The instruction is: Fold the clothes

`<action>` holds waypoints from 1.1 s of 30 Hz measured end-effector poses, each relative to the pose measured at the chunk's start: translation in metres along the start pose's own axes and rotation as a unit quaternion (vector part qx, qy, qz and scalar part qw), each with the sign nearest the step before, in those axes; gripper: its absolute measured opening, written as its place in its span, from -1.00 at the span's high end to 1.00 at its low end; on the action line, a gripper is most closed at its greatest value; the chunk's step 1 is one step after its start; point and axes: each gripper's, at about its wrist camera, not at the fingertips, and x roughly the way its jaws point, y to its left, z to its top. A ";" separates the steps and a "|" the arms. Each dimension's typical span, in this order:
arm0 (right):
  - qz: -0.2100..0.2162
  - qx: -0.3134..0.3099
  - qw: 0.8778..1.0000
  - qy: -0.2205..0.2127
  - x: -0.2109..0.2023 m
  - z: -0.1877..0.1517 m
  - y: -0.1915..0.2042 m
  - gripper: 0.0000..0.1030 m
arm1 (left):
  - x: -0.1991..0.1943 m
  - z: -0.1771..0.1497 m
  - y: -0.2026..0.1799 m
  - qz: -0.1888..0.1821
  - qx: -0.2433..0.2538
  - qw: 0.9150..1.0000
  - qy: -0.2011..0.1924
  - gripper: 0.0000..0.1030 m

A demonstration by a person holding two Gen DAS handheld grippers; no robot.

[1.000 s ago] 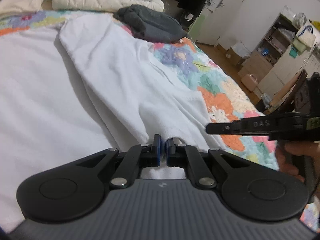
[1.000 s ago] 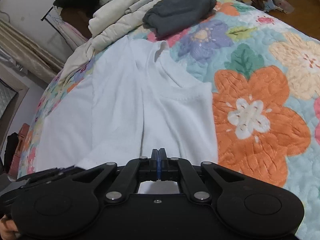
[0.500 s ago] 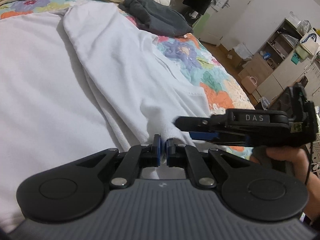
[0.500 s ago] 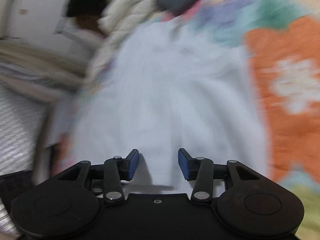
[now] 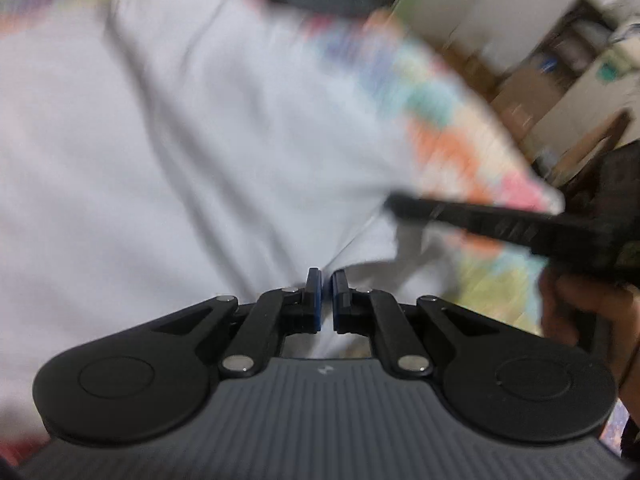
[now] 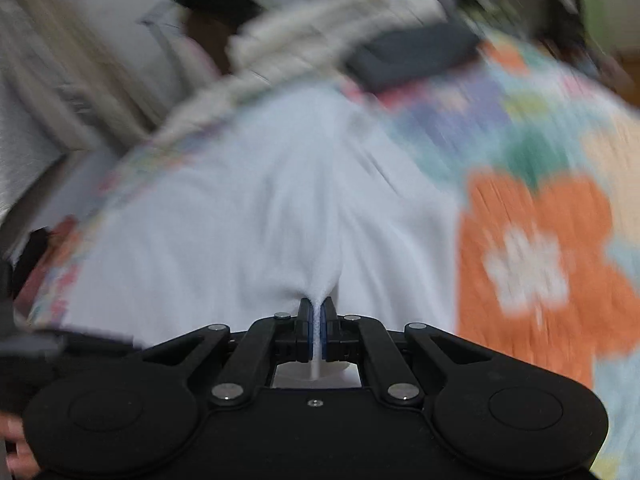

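Note:
A white shirt lies spread on the bed, blurred by motion in both views. My left gripper is shut, and a tented fold of the shirt's near edge runs into its blue pads. In the right wrist view the shirt rises in a ridge into my right gripper, whose jaws are closing tight on a thin pinch of the white cloth. From the left wrist view the right gripper reaches in side-on from the right, over the shirt's right edge, with a hand behind it.
A floral quilt covers the bed to the right of the shirt. A dark grey garment and folded cream bedding lie at the far end. Shelves and boxes stand beyond the bed's right side.
The right gripper stood open over the shirt half a second ago and is now shut on a pinch of it. Both views have shifted and blurred. The left gripper stays shut.

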 end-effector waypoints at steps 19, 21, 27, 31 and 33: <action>-0.075 -0.072 0.994 0.018 -0.017 -0.006 0.010 0.64 | -0.038 -0.025 0.039 -0.006 -0.118 0.992 -0.048 0.87; -0.098 -0.115 0.988 -0.004 -0.028 -0.003 0.024 0.42 | -0.049 -0.028 0.044 0.028 -0.117 0.990 -0.069 0.86; -0.044 -0.245 0.969 -0.007 -0.036 -0.009 0.076 0.28 | -0.079 -0.038 0.070 0.086 -0.140 0.981 -0.100 0.85; -0.030 -0.254 0.966 0.049 0.005 -0.026 0.081 0.22 | -0.085 -0.039 0.088 0.107 -0.159 0.976 -0.100 0.79; -0.033 -0.239 0.968 0.067 0.024 -0.029 0.076 0.31 | -0.089 -0.041 0.094 0.107 -0.171 0.974 -0.102 0.76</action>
